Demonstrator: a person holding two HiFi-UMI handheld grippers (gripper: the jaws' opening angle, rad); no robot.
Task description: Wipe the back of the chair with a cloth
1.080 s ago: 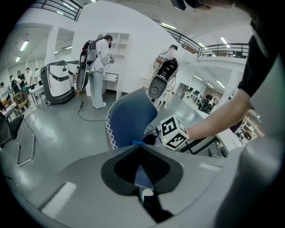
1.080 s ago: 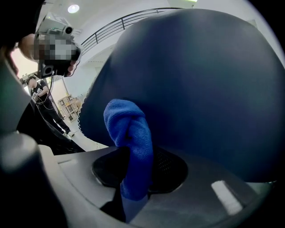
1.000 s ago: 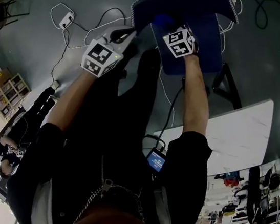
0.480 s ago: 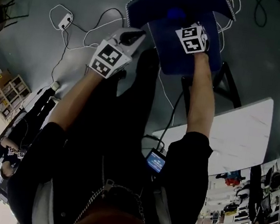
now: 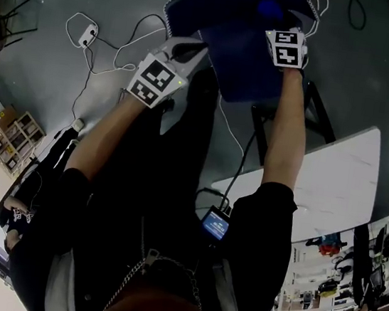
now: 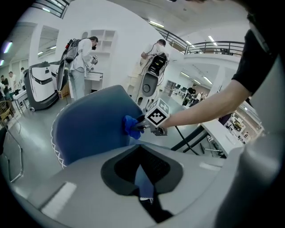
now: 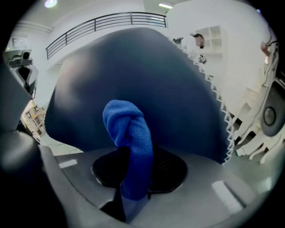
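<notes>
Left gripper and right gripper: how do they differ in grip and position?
The left gripper clamps a stitched edge of the chair; the right gripper clamps the blue cloth. The left gripper is lower in the head view; the right gripper reaches farther, onto the chair back. Both are shut.

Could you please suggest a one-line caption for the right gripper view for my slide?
Right gripper shut on a bunched blue cloth, held against the dark blue chair back.
</notes>
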